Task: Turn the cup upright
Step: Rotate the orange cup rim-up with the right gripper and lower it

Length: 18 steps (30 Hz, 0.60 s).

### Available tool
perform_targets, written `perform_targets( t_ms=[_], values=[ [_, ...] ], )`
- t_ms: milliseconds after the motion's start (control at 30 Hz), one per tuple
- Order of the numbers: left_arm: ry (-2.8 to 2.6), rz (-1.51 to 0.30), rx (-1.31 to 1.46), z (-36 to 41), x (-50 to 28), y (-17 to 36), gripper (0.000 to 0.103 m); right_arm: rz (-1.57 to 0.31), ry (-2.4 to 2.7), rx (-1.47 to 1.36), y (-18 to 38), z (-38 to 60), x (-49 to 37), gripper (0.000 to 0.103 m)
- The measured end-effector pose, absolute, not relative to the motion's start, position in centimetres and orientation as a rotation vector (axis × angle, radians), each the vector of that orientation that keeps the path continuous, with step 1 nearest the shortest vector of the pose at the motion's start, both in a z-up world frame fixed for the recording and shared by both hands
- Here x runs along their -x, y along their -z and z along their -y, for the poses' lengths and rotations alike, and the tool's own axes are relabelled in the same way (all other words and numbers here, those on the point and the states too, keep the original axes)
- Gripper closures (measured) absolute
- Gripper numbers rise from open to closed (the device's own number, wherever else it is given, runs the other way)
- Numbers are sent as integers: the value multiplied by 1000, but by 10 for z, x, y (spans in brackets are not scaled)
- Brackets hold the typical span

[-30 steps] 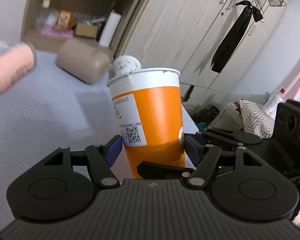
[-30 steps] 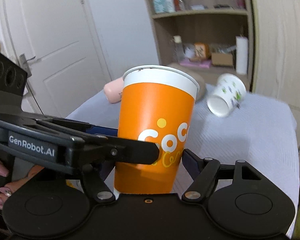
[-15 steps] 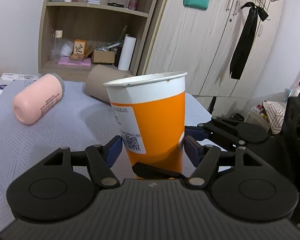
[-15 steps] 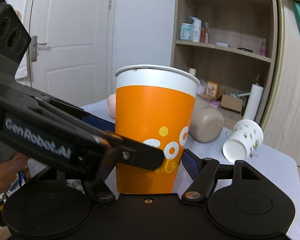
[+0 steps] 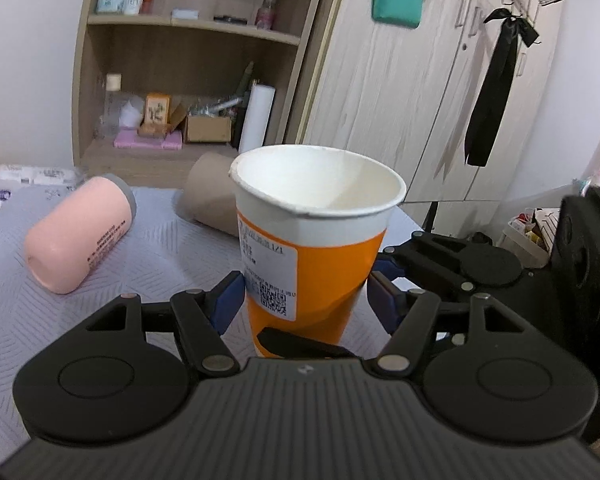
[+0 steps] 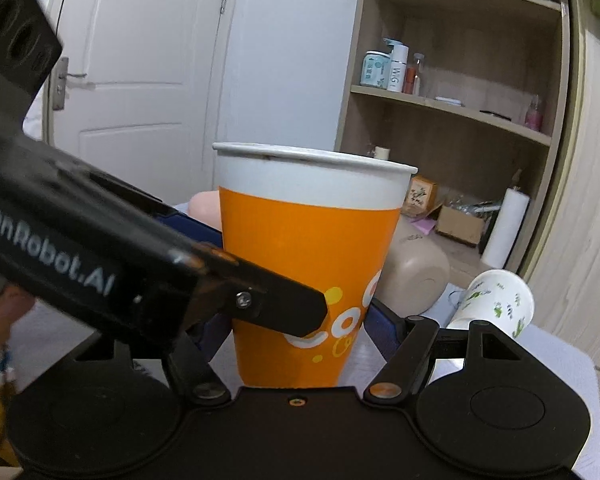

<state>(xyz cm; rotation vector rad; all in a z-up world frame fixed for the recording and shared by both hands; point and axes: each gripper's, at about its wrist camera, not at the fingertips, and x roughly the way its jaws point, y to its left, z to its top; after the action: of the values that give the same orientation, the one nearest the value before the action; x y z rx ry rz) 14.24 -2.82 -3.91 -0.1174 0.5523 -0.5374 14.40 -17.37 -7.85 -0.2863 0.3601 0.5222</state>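
An orange paper cup with a white rim [image 5: 316, 248] stands upright, mouth up, between the blue pads of my left gripper [image 5: 304, 300]; both pads touch its lower sides. In the right wrist view the same cup [image 6: 312, 264] sits between the pads of my right gripper [image 6: 296, 332], which also press its base. The left gripper's black body [image 6: 100, 256] crosses in front of the cup there. I cannot tell whether the cup's base rests on the table.
A pink cup [image 5: 80, 236] and a tan cup [image 5: 208, 196] lie on their sides on the grey-clothed table [image 5: 60, 320]. A white cup with green print [image 6: 496, 300] lies at the right. Shelves and wardrobe doors stand behind.
Both grippers and the cup have tilted and lowered; the left view now looks down into the cup's mouth. The grip on the cup has not changed.
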Motion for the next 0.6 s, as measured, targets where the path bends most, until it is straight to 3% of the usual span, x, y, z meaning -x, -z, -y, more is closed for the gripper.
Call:
perform_targets(
  t_ms=[600],
  values=[
    [544, -572, 88, 49, -145, 44, 36, -396, -519, 247, 81, 187, -153, 26]
  ],
)
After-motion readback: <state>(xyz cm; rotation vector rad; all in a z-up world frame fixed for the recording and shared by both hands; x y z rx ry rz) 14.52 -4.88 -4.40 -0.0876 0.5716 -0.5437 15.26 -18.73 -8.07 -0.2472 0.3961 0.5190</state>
